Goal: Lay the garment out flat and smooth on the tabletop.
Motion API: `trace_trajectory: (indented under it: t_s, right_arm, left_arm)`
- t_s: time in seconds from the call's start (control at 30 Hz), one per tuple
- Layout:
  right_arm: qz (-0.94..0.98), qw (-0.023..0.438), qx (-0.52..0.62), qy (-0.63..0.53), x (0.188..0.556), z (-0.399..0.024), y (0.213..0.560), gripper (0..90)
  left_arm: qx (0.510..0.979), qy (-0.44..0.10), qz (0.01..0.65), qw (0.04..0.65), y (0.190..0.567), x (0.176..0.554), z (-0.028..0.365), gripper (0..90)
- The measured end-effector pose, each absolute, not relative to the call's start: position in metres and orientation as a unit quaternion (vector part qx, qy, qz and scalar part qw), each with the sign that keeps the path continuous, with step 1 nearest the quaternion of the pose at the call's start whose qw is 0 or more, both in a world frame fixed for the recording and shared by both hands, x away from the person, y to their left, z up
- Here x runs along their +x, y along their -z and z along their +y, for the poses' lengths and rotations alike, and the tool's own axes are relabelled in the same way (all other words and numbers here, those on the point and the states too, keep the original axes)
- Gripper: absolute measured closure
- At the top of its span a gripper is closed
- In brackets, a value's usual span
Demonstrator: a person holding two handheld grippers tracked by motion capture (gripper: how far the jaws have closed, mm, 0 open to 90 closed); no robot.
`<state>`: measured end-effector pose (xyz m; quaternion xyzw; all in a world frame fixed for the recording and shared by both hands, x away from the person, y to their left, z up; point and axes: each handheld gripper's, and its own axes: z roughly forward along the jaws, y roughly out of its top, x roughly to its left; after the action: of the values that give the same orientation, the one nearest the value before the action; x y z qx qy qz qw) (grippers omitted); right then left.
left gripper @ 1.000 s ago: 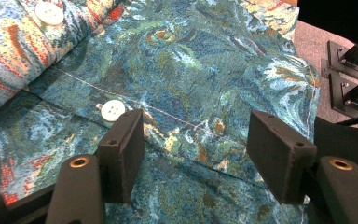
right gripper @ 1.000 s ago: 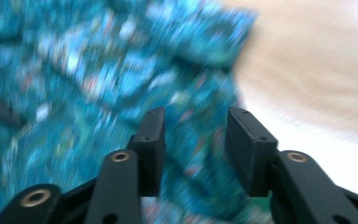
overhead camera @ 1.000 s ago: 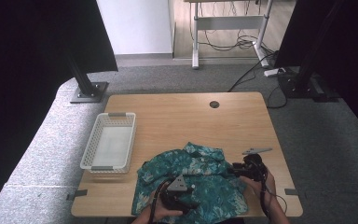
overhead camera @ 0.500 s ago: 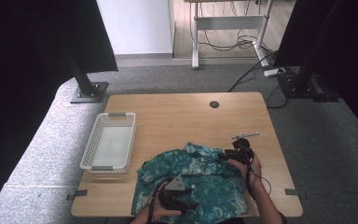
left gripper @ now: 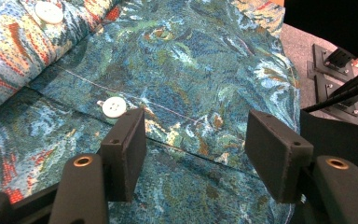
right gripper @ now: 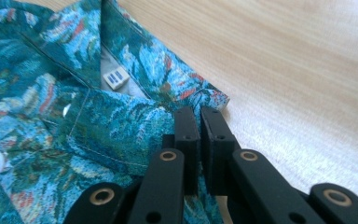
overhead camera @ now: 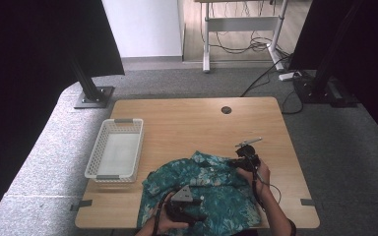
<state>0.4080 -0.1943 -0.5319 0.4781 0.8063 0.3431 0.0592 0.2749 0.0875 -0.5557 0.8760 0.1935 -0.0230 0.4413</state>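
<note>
Near hem of the shirt running off the high view's bottom edge, its sleeves lying tucked out of sight, the person's forearms being cropped beside it, collar label printing too small to read, collar edge disappearing between the right gripper pads.

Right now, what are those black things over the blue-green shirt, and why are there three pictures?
Those are tongs, held by a person, one in each hand. One picture looks down from above the wooden table. The other two come from small cameras riding on the tongs. On the table lie a patterned shirt and a white basket. The left tongs hang open over the shirt, next to a white button. The right tongs have just been closing and now look pinched on the shirt's edge near the collar.
</note>
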Motion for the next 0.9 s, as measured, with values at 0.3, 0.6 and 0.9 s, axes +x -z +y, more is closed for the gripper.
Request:
trace_trajectory:
  t_s: [0.3,0.6,0.9]
  right_arm:
    - [0.804,0.081,0.472,-0.353,0.417,-0.196,0.509,86.3]
    - [0.799,0.100,0.468,-0.364,0.438,-0.193,0.490,86.3]
    - [0.774,0.124,0.487,-0.385,0.447,-0.196,0.486,86.3]
  left_arm:
    - [0.876,0.033,0.188,0.442,0.556,0.276,0.095,38.7]
    - [0.878,0.046,0.182,0.441,0.555,0.278,0.106,38.9]
    - [0.877,0.055,0.182,0.441,0.555,0.274,0.116,38.9]
